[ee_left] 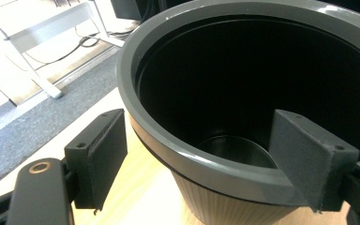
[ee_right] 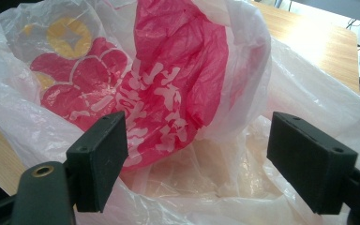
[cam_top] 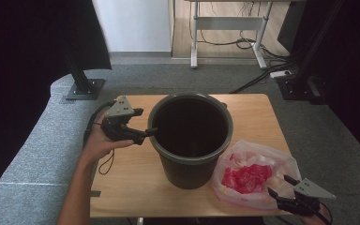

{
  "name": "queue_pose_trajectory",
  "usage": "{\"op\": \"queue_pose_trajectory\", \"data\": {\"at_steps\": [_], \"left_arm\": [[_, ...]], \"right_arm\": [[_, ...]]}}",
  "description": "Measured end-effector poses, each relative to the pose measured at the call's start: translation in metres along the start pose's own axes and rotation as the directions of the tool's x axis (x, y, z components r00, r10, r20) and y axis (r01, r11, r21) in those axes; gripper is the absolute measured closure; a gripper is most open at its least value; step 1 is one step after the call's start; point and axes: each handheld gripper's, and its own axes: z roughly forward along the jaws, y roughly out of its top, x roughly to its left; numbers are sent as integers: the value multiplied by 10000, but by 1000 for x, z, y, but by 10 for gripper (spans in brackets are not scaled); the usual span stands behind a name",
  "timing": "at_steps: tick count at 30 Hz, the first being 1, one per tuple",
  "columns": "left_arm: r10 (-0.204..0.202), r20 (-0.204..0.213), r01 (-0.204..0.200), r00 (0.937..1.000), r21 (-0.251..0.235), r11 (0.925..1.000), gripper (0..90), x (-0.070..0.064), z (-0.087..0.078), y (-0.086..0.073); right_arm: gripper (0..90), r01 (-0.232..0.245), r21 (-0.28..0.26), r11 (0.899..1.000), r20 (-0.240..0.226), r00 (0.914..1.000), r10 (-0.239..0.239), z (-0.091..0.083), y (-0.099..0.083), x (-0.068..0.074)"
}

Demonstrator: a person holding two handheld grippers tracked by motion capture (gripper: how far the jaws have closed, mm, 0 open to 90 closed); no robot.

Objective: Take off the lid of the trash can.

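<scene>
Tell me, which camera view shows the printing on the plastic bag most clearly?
The right gripper view: the plastic bag is close there, with red print, white characters and a yellow mark. The high view shows the whole bag beside the bin, its print a red patch.

White characters on the plastic bag [ee_right: 168, 101] are illegible.

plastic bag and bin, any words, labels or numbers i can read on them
Plastic bag: white characters printed on the red panel, too creased and folded to read; a yellow round mark with a star shape at the upper left, no legible words.
Bin: no text or label visible, in the high view or the left gripper view.
</scene>
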Motion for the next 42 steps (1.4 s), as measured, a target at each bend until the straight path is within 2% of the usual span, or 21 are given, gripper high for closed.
{"op": "queue_pose_trajectory", "data": {"at_steps": [7,18,23,30,33,36,42], "left_arm": [[43,-24,-43,10000,101,9999,196,4,7,6],[81,248,-92,9997,423,9991,195,19,22,18],[-5,465,-26,9989,653,9979,194,28,27,23],[-294,474,255,9984,805,9964,190,42,38,27],[-408,431,358,9982,1093,9934,195,48,47,28],[-458,600,362,9971,1527,9876,244,52,56,30],[-527,686,382,9962,1983,9794,304,57,72,33]], "right_arm": [[203,-10,4,10000,-9,10000,10,1,-1,-1],[203,-66,11,10000,-3,10000,66,1,-2,-1],[203,-55,55,10000,6,10000,55,2,-2,-2],[203,-53,127,9999,-32,10000,54,4,-3,0],[203,-39,176,9998,-54,10000,40,6,-3,1],[203,8,220,9998,-32,10000,-7,6,-3,1],[203,-6,248,9997,19,10000,6,7,-4,0]]}}
